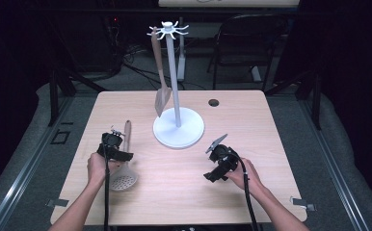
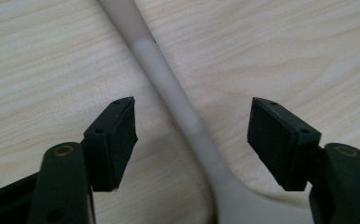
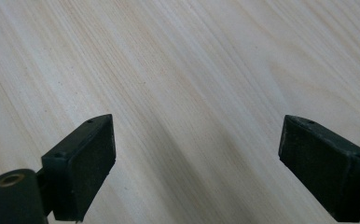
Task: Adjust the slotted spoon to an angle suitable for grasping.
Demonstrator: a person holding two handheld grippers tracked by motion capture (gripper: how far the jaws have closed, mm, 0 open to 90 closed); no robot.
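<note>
Left gripper [image 2: 192, 135] is open, jaws straddling the skimmer [image 1: 124, 169] handle at frame centre. Right gripper [image 3: 197, 163] is open over bare table [image 3: 192, 56]. The skimmer appears light, rigid and smooth; grip mid-handle.

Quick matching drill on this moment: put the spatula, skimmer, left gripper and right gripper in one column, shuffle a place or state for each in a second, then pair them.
Things:
1. spatula
2. skimmer
3. left gripper
4. right gripper

States:
A. open over bare table
B. hangs from the white stand
C. open, jaws either side of a handle
D. lies flat on the table

Pairs: 1-B, 2-D, 3-C, 4-A
</note>
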